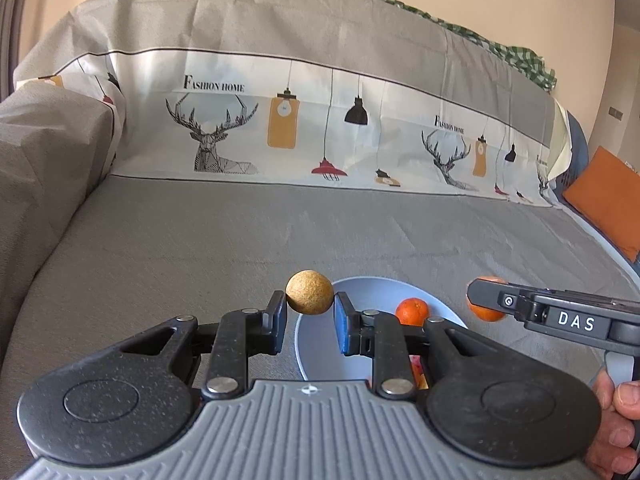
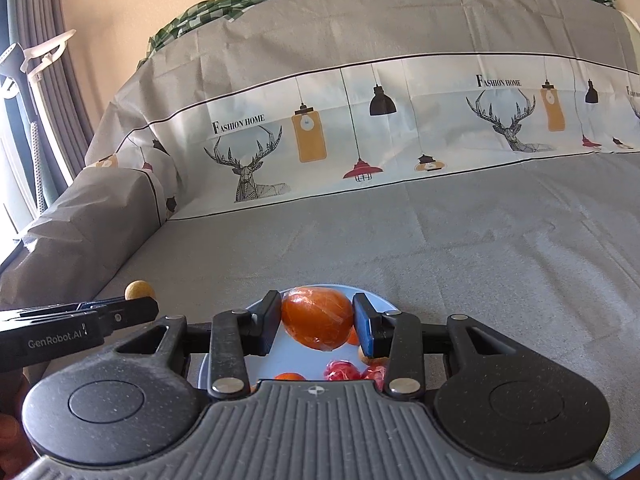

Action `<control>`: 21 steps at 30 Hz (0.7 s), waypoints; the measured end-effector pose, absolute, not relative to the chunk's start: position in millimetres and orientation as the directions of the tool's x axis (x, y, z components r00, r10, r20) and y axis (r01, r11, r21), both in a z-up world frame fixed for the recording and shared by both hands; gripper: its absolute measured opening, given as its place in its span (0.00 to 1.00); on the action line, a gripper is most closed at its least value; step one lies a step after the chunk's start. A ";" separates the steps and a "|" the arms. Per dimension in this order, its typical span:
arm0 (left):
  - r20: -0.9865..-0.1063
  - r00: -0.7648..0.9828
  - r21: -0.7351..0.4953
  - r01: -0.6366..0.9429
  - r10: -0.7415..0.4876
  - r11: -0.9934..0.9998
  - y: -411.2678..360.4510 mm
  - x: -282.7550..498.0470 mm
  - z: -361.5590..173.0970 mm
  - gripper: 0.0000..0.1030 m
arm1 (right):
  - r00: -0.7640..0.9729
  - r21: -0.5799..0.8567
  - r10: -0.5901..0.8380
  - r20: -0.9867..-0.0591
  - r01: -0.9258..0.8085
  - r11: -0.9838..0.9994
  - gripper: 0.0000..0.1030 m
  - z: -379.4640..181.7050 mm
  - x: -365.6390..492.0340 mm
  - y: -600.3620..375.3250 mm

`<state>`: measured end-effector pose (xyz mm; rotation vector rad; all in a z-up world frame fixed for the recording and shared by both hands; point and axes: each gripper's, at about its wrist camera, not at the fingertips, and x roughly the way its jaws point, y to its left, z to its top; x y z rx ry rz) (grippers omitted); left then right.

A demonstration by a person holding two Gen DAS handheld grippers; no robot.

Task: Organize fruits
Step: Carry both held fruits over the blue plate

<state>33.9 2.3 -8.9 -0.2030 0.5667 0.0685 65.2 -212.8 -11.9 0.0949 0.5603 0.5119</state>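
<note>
At the lower centre of the left wrist view, my left gripper [image 1: 310, 316] is closing its two pads on a round brown fruit [image 1: 309, 292], which is sitting at the fingertips with a pad touching each side. The jaws are standing narrowly apart, only as wide as the fruit. Just beyond and to the right of the fingers, a pale blue plate [image 1: 320, 356] is lying on the grey sofa cover [image 1: 200, 240], and a small orange [image 1: 412, 311] is resting in it. At the right edge of the frame, my right gripper [image 1: 486, 294] is reaching in from the side, with a wrapped orange fruit [image 1: 482, 312] showing behind its finger.

At the lower centre of the right wrist view, my right gripper [image 2: 316, 322] is gripping the wrapped orange fruit [image 2: 317, 323] between its pads, the jaws set moderately apart and filled by the fruit. I am holding it directly above the plate [image 2: 260, 364]. Below it in the plate, red wrapped fruits [image 2: 342, 370] are lying beside another orange piece [image 2: 289, 376]. At the left edge of the frame, my left gripper [image 2: 132, 308] is showing side-on with the brown fruit [image 2: 139, 290] at its tip. In the upper part of both frames, the printed backrest cover [image 2: 360, 128] is rising behind the seat.
</note>
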 end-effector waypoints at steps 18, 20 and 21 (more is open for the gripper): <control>-0.556 0.829 -0.199 -0.057 -0.065 0.978 -5.1 43.3 -22.4 0.27 | 0.725 0.228 0.480 -0.493 -0.424 0.876 0.40 -15.1 73.1 -212.2; -0.557 0.827 -0.206 -0.046 -0.078 0.978 -6.3 43.5 -22.9 0.27 | 0.726 0.222 0.470 -0.501 -0.417 0.881 0.40 -15.9 74.3 -211.8; -0.557 0.826 -0.211 -0.041 -0.086 0.977 -7.2 43.3 -23.2 0.27 | 0.726 0.217 0.463 -0.508 -0.413 0.885 0.40 -16.8 74.9 -211.6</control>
